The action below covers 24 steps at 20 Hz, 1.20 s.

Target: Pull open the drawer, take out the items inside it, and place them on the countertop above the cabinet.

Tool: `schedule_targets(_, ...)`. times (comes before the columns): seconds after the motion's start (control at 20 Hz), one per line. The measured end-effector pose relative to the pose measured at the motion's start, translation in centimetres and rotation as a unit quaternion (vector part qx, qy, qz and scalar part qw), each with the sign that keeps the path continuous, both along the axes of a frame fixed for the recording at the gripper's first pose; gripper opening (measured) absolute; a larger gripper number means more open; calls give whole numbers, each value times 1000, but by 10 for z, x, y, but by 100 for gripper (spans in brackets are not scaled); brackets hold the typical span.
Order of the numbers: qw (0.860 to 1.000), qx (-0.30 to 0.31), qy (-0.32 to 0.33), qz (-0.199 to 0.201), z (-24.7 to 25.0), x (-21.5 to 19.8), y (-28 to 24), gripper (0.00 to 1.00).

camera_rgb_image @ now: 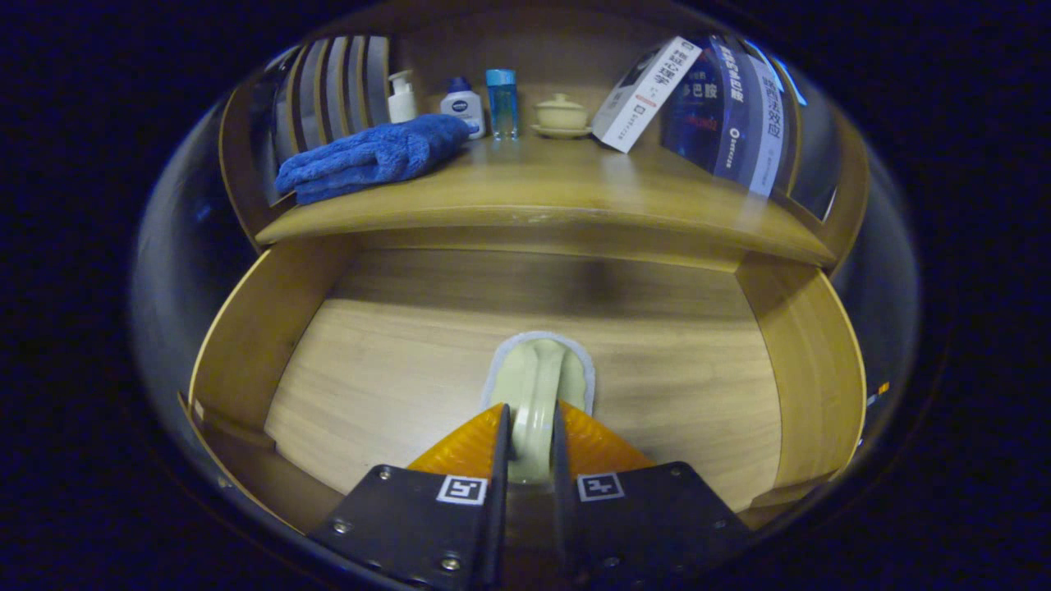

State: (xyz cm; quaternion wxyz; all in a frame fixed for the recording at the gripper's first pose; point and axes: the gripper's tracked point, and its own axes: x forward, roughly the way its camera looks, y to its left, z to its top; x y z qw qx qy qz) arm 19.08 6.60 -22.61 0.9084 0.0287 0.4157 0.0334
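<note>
The wooden drawer (246, 345) is pulled open below me. On its floor lies a pale green brush-like item with a raised handle (535, 379) and a light rim. My gripper (530, 435) sits over its near end, and both orange fingers (464, 450) press on the handle's sides. The countertop (575, 197) runs above the drawer. A folded blue towel (369, 156) lies on the countertop's left part.
At the back of the countertop stand a white pump bottle (401, 97), a small white bottle (461, 103), a blue bottle (502, 100) and a lidded cream cup on a saucer (562, 115). Books (649, 90) lean at the right. Bare drawer floor lies on both sides of the fingers.
</note>
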Motion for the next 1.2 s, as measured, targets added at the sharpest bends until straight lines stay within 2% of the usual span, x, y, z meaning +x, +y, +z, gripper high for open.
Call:
schedule_targets(0.05,1000,1,0,0,-3,1,0,15)
schedule_targets(0.4,998,51,-14,-29,4,-1,-2,15)
schedule_targets(0.6,997,76,-22,-21,16,-16,7,15)
schedule_targets(0.9,992,92,-82,-14,82,-17,6,15)
schedule_targets(1.2,984,83,-155,-16,152,13,-3,15)
